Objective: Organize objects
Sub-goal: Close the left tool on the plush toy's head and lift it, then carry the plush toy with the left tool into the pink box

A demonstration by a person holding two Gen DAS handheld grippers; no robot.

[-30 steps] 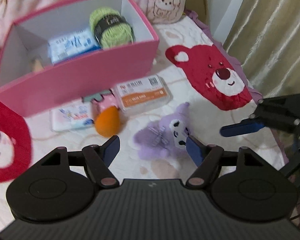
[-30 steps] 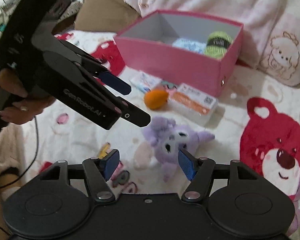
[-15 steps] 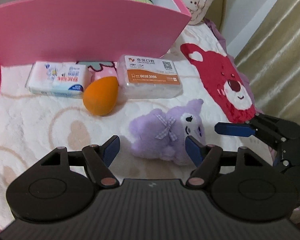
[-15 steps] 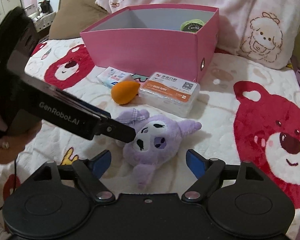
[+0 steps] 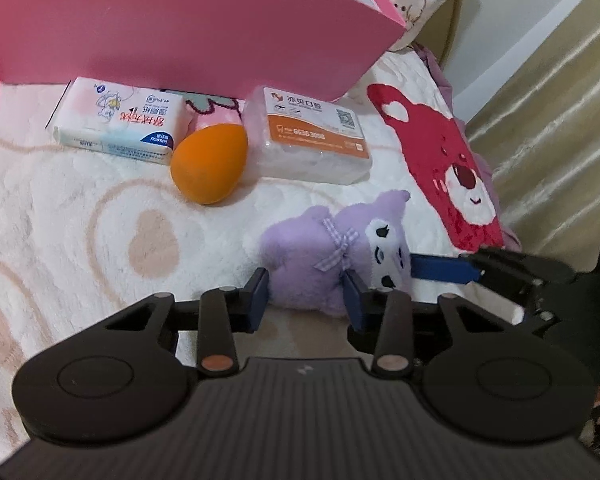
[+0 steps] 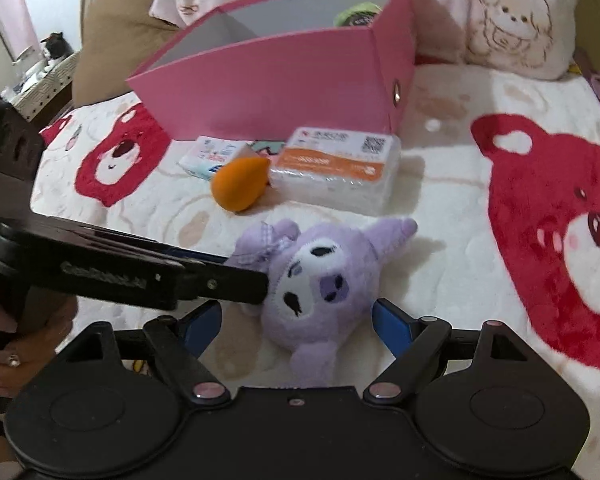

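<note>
A purple plush toy (image 5: 332,248) lies on the bear-print blanket; it also shows in the right wrist view (image 6: 320,276). My left gripper (image 5: 306,298) has closed around the plush's body, its blue pads pressing both sides. My right gripper (image 6: 298,320) is open, its fingers either side of the plush's head without squeezing. The pink box (image 5: 180,20) stands behind, holding a green yarn ball (image 6: 356,14).
In front of the box lie a tissue pack (image 5: 118,126), an orange sponge egg (image 5: 208,164) and a clear box with an orange label (image 5: 312,140). A cushion (image 6: 516,12) and curtain (image 5: 560,100) border the bed.
Both grippers moved down to the plush. My left gripper narrowed from wide open to gripping the plush's body. The right gripper stayed open and came up to the plush's head.
</note>
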